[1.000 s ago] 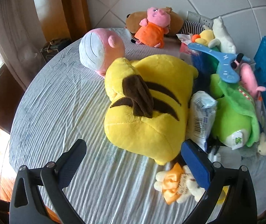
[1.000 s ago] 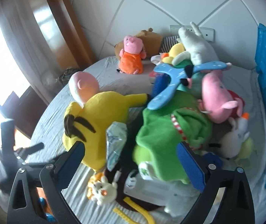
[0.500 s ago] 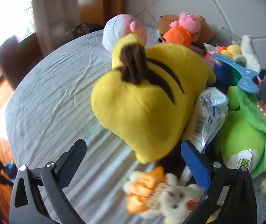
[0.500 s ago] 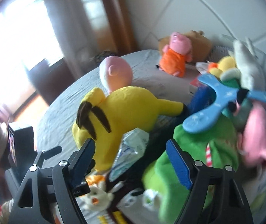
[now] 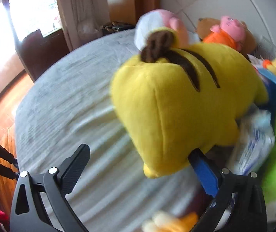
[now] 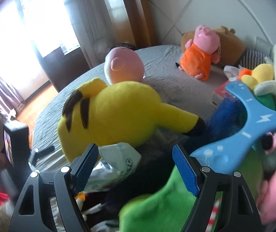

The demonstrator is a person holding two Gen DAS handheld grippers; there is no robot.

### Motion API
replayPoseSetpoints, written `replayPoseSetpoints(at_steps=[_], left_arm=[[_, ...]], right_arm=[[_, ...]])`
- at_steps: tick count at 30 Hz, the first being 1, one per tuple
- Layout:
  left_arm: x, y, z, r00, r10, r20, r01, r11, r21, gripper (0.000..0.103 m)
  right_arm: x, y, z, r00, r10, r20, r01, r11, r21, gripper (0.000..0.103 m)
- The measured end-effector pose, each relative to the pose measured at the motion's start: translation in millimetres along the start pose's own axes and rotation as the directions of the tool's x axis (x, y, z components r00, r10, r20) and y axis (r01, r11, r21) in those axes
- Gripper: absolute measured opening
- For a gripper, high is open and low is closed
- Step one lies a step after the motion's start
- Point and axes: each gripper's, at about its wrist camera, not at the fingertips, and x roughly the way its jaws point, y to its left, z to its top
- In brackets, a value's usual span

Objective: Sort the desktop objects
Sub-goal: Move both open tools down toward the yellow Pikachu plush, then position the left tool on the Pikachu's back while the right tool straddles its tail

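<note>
The big yellow plush (image 5: pixel 176 104) lies on the gray surface (image 5: pixel 66 96); it looks soft, light and squashy, so I should pinch its near bottom corner. My left gripper (image 5: pixel 138 160) is wide apart, one finger touching that corner. My right gripper (image 6: pixel 134 162) is apart too, with a crinkly packet (image 6: pixel 116 162) between its fingers.

I see a yellow plush (image 5: pixel 176 104) w/ soft, matt, short-pile cloth & darker brown fuzzy stripes. Tablecloth (image 5: pixel 70 96) under it looks like grey ribbed fabric, matt, wrinkled. Pig plush (image 6: pixel 199 56) is fleecy cloth, pink & orange. Green plush (image 6: pixel 157 208) is fuzzy too. Blue fan-shaped toy (image 6: pixel 254 123) reads as smooth plastic, semi-gloss. Packet (image 6: pixel 116 164) is crinkly foil/plastic film, shiny. My left gripper (image 5: pixel 139 158) & right gripper (image 6: pixel 136 152): black matt plastic frames, metal screws, blue ridged pads. Wall tiles (image 6: pixel 205 3) glossy, smooth. Floor (image 5: pixel 8 108) polished wood.
</note>
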Motion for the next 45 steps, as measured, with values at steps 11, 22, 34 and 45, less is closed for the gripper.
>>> replayPoseSetpoints(at_steps=[11, 22, 34, 45], left_arm=[[29.5, 17.0, 30.6, 0.976, -0.194, -0.095, 0.200, 0.978, 0.058, 0.103], [23.8, 16.9, 30.9, 0.967, -0.228, -0.114, 0.235, 0.970, 0.057, 0.088], [42.3, 37.2, 57.2, 0.981, -0.155, -0.117, 0.166, 0.982, 0.086, 0.088], [83.0, 68.8, 122.9, 0.967, -0.189, -0.173, 0.235, 0.921, 0.310, 0.088]], right_arm=[[24.2, -11.0, 44.4, 0.997, -0.058, -0.051, 0.058, 0.998, 0.012, 0.091], [44.3, -43.7, 56.7, 0.996, -0.010, -0.084, 0.016, 0.997, 0.074, 0.091], [75.3, -25.9, 52.9, 0.975, 0.087, -0.206, -0.066, 0.992, 0.107, 0.088], [94.9, 42.0, 41.0, 0.973, 0.112, -0.201, -0.050, 0.955, 0.294, 0.087]])
